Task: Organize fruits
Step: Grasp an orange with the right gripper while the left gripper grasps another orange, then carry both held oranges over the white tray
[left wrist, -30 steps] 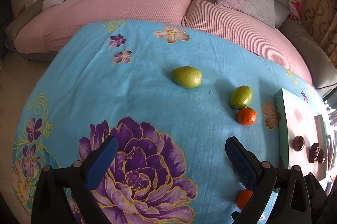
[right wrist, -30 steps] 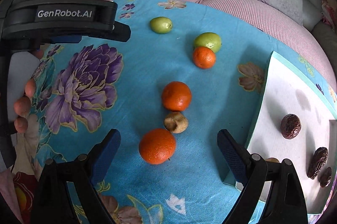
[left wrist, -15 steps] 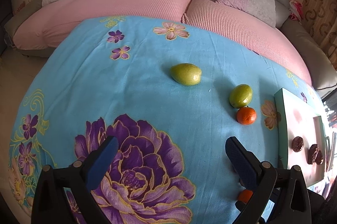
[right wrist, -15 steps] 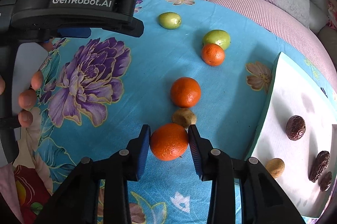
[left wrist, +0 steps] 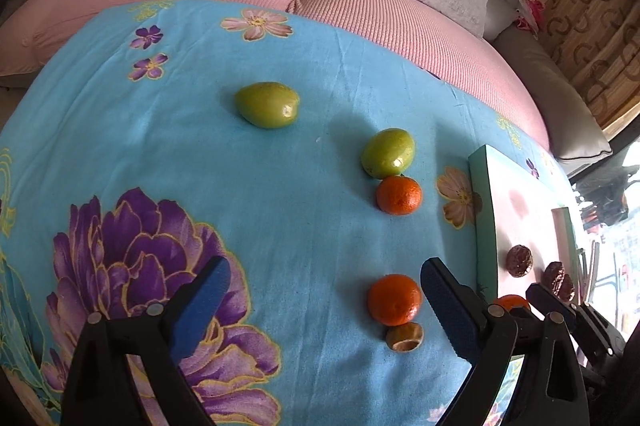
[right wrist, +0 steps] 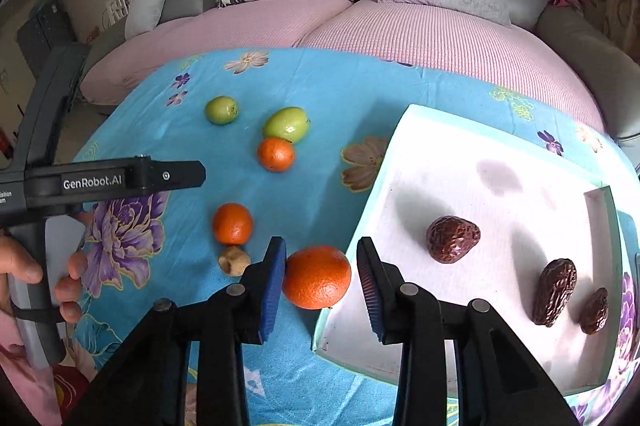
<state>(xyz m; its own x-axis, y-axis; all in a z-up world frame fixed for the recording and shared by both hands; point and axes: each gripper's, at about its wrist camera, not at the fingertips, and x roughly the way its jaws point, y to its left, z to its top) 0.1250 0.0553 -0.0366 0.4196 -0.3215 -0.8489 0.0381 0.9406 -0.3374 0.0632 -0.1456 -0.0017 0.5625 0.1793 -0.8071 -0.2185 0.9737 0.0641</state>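
My right gripper (right wrist: 322, 282) is shut on a large orange (right wrist: 317, 276), held just above the left rim of the white, teal-edged tray (right wrist: 460, 165). Three dark wrinkled dates (right wrist: 452, 238) lie on the tray. On the blue floral cloth remain two oranges (right wrist: 232, 224) (right wrist: 276, 153), a small brown fruit (right wrist: 234, 260) and two green fruits (right wrist: 287, 124) (right wrist: 221, 109). My left gripper (left wrist: 326, 306) hovers open over the cloth with nothing between its fingers; an orange (left wrist: 394, 299) and the brown fruit (left wrist: 404, 336) sit near its right finger.
A pink-covered grey sofa (right wrist: 400, 33) with cushions curves behind the table. The left gripper's black body (right wrist: 112, 181) and a hand (right wrist: 24, 270) occupy the left of the right wrist view. The tray's teal wall (left wrist: 486, 185) stands at the cloth's right.
The right gripper closed on the nearest orange, lifted it and carried it right to the tray's edge. The left gripper drifted slightly, staying open.
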